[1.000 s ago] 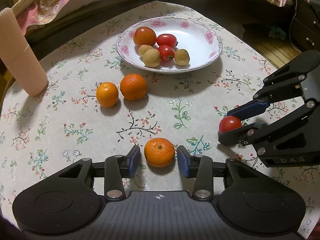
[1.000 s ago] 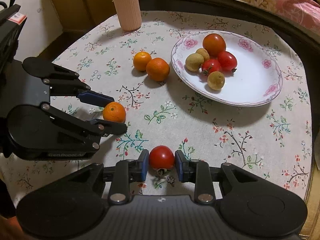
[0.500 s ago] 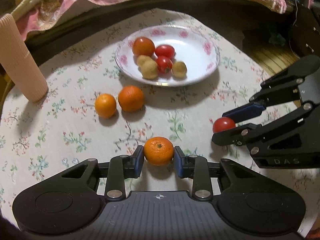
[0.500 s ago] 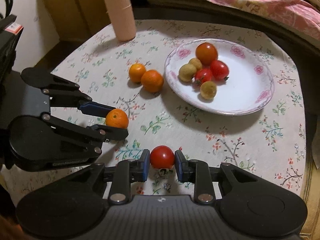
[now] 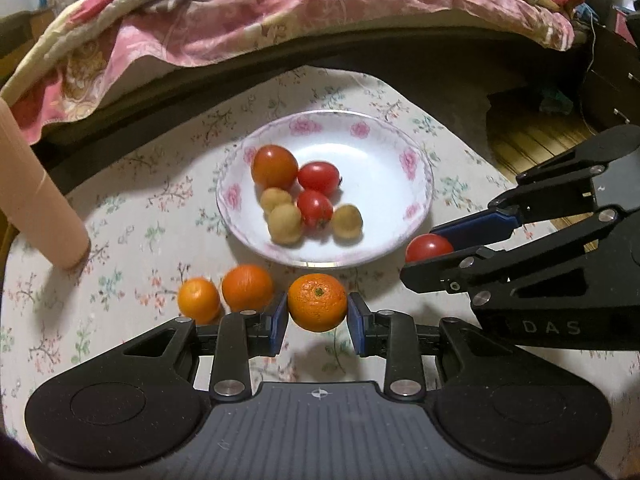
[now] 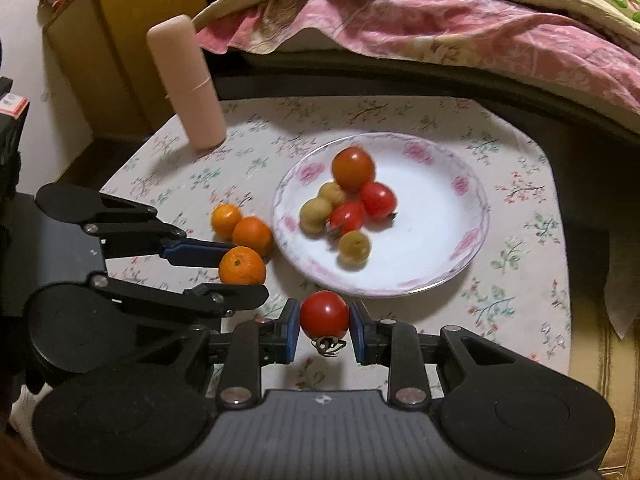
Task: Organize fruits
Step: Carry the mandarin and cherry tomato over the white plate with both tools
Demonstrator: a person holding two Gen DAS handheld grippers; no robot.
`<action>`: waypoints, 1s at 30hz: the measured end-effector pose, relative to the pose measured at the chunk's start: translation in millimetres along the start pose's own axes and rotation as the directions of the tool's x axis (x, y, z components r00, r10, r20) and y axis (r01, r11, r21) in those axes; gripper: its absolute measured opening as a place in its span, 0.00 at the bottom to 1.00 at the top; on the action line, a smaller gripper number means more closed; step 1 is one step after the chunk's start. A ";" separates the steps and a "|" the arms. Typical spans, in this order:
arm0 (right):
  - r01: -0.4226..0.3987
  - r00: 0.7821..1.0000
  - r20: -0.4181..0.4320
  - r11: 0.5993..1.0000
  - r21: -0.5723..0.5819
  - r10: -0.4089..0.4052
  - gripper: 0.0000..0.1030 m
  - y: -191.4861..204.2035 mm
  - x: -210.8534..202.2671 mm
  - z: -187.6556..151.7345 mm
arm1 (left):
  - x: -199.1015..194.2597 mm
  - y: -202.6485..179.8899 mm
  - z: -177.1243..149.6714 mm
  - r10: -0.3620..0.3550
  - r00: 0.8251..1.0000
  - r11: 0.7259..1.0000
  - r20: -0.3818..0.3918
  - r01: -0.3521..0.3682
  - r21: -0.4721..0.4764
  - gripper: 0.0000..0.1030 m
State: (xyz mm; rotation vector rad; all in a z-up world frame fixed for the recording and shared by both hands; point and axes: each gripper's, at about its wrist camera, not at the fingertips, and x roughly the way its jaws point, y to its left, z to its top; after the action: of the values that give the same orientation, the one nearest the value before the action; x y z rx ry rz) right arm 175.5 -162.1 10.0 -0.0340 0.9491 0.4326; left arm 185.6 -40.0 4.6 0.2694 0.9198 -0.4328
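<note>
The left claw (image 5: 317, 316) is grasping a mandarin (image 5: 317, 302), lifted above the surface (image 5: 132, 216) at the plate's (image 5: 416, 184) 6 o'clock rim. The right claw (image 6: 324, 327) clamps a tomato (image 6: 324, 314), also at 6 o'clock.

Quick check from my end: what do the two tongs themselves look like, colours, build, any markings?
Both match: matte black plastic linkage arms with silver rivets, blue pads on the fingertips, and a ribbed grey deck with a small compass-like mark. The left tongs and the right tongs each have round black bosses at the sides. The right one's side reads "DAS". No cables or sleeves are visible.
</note>
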 end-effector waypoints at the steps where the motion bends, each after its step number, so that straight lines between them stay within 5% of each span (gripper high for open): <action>1: 0.004 1.000 0.004 1.000 0.007 -0.004 0.29 -2.6 0.2 1.7 | 1.5 0.6 2.9 0.001 1.000 1.000 0.003 -0.001 -0.005 0.38; 30: 0.045 0.999 0.021 0.995 0.087 -0.047 0.29 -44.6 35.5 28.9 | 36.4 3.6 30.7 0.046 0.999 0.998 0.008 -0.046 -0.044 0.38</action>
State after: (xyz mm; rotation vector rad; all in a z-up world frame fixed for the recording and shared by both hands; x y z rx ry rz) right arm 232.6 -184.4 -8.3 0.0273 0.9420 0.3482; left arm 228.2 -58.1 -6.9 0.2482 0.9117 -0.3711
